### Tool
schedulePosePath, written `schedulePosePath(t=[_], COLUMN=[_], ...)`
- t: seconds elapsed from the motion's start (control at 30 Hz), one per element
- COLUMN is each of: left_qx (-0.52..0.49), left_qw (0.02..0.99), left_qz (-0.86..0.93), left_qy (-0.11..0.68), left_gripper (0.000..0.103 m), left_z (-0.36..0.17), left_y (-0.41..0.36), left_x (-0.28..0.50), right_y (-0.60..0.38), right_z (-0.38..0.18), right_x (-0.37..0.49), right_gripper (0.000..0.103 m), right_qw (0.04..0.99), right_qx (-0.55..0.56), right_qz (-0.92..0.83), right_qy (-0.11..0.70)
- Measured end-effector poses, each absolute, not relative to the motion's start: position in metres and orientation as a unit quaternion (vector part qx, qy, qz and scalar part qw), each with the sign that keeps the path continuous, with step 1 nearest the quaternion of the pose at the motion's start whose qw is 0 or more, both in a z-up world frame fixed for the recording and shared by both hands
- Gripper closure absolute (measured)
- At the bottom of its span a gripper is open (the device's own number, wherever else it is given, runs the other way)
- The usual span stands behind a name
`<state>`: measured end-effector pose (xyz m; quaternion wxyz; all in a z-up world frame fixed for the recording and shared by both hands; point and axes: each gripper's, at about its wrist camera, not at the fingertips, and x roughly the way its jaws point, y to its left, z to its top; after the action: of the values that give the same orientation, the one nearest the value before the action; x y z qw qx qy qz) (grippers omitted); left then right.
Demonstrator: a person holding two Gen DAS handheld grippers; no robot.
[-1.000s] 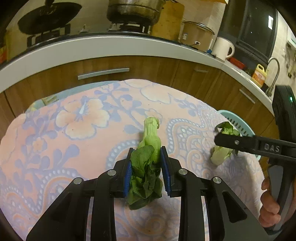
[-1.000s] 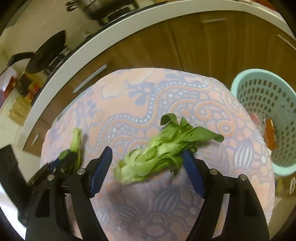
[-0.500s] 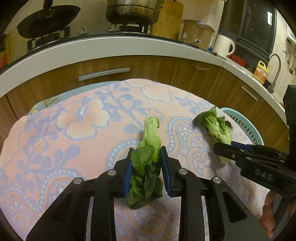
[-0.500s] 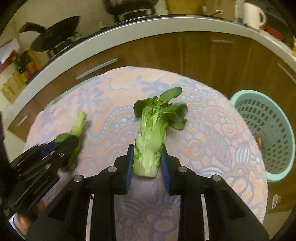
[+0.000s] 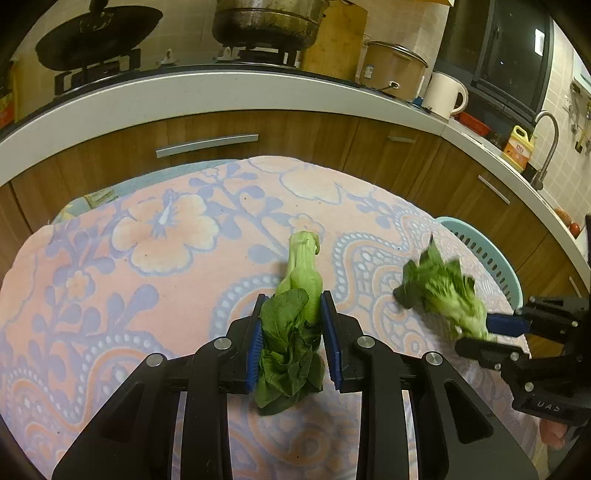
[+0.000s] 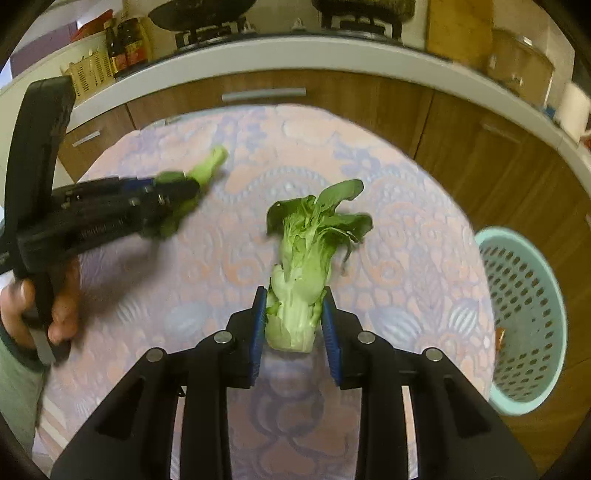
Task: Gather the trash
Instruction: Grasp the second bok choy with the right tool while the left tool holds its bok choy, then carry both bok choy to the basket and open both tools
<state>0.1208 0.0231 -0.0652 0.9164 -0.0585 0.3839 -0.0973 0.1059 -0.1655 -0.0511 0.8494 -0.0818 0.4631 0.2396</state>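
- The left gripper (image 5: 291,343) pinches a wilted bok choy (image 5: 295,317) between its blue pads (image 5: 255,354) — dark crumpled leaves hang down nearest the camera, the pale stalk end points away over the floral tablecloth (image 5: 155,236).
- The right gripper (image 6: 294,325) has its blue pads pressed on the pale base of a second bok choy (image 6: 303,266); the log puts its jaws easing slightly apart, yet the base stays between them and is plainly held, leaves pointing away from the camera.
- Taking the tablecloth as landmark: both vegetables are over it, the left-held one near its middle, the right-held one toward its right edge, blurred in the left wrist view.
- A mint-green perforated basket (image 6: 532,317) stands just off the tablecloth's right edge, lower than it; an orange scrap shows inside.
- In the right wrist view, a hand (image 6: 40,306) grips the left gripper's handle at the tablecloth's left side.
- Beyond the tablecloth's far edge run wooden cabinets (image 5: 295,136) under a white counter — a wok (image 5: 99,33) and a steel pot (image 5: 269,18) sit on the stove there.
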Motion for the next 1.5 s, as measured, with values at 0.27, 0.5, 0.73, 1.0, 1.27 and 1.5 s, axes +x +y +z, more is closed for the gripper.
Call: schedulePosePath(t=[0.27, 0.5, 0.73, 1.0, 1.27, 1.5], left_qx=[-0.063, -0.058, -0.067, -0.065, -0.032, -0.01], left_qw=[0.915, 0.916, 0.918, 0.923, 0.923, 0.919], left_qz=[-0.102, -0.096, -0.081, -0.107, -0.152, -0.185], left_qy=[0.385, 0.385, 0.382, 0.365, 0.352, 0.349], left_gripper=[0.076, 0.076, 0.078, 0.078, 0.078, 0.078], left_z=[-0.065, -0.064, -0.061, -0.038, -0.011, -0.008], left_y=[0.024, 0.021, 0.02, -0.006, -0.084, -0.159], left_x=[0.12, 0.12, 0.115, 0.113, 0.138, 0.163], right_y=[-0.198, -0.171, -0.16, -0.194, -0.268, -0.344], right_z=[-0.061, -0.062, -0.06, -0.037, -0.006, 0.0], right_x=[0.1, 0.1, 0.107, 0.108, 0.115, 0.124], right_gripper=[0.032, 0.028, 0.077, 0.078, 0.078, 0.078], right_qw=[0.844, 0.863, 0.88, 0.902, 0.927, 0.934], right_qx=[0.019, 0.022, -0.01, -0.002, 0.021, 0.043], right_qz=[0.233, 0.177, 0.145, 0.136, 0.089, 0.027], right_qy=[0.483, 0.473, 0.453, 0.41, 0.364, 0.354])
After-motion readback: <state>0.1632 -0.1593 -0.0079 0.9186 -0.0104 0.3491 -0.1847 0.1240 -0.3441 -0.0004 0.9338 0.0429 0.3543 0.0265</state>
